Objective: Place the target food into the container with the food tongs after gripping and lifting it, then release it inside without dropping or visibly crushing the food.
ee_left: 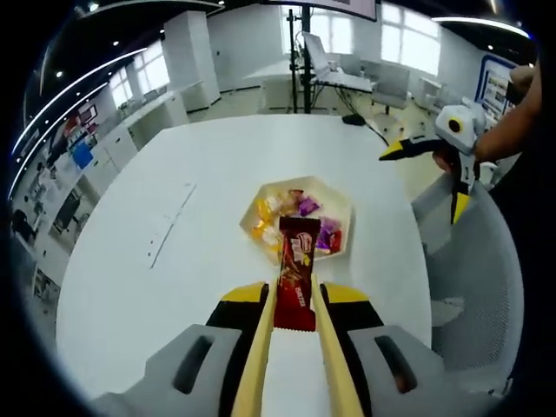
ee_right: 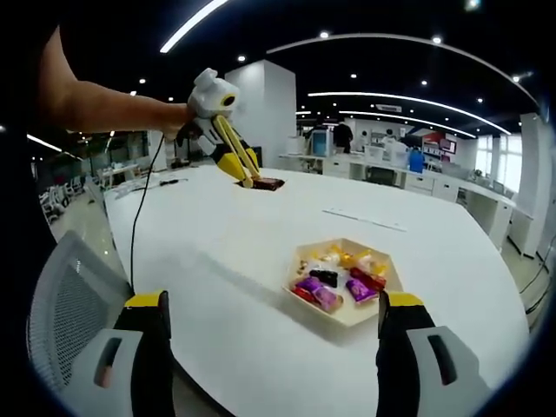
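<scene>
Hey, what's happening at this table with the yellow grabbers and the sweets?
A person holds a pair of tongs in each hand. The left tongs are clamped on a red snack bar, held up above the white table near a tray of wrapped sweets. The bar is not in the tray yet. The right tongs are wide open and hold nothing.

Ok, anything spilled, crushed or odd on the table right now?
Nothing stands out. The left gripper holds the red snack bar flat and uncrushed above the table. The tray sits level, with the wrapped sweets all inside it. The right gripper is open and empty.
</scene>
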### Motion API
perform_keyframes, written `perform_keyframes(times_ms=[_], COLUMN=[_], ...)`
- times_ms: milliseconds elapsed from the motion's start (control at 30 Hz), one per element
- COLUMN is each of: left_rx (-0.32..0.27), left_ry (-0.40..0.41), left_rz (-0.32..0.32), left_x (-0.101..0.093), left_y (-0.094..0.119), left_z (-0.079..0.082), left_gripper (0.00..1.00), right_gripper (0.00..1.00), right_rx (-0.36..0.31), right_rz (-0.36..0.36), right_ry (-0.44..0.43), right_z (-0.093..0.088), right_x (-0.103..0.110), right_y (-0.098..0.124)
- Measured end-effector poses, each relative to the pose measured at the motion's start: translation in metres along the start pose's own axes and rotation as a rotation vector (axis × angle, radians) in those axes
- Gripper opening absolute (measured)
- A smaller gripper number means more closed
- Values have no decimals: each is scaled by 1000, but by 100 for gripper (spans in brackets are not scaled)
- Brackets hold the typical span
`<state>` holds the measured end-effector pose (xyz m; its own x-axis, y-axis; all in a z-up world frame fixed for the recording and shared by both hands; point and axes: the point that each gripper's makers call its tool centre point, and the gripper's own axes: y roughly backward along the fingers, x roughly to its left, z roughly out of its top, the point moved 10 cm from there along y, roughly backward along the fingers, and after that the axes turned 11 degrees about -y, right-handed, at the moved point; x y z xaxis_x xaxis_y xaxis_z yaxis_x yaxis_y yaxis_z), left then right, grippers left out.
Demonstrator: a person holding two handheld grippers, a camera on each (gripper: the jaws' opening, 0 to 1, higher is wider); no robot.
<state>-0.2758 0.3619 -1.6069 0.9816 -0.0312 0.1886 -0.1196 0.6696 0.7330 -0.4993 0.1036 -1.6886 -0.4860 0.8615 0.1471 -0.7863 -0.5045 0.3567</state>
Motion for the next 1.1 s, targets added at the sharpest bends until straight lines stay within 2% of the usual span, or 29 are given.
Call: perform_keyframes(times_ms=[633, 1100], left_rx=[-14, -22], left_ry=[-13, -33], left_rz=[0, -3], left_x=[3, 7], left_y=[-9, -25], left_z=[15, 38], left_gripper=[19, 19], right_gripper=[97, 97], right_rx=[-11, -17], right_rz=[-6, -11], right_ry=[-1, -7], right_z=[2, 2], right_x=[0, -1], right_y=[1, 1])
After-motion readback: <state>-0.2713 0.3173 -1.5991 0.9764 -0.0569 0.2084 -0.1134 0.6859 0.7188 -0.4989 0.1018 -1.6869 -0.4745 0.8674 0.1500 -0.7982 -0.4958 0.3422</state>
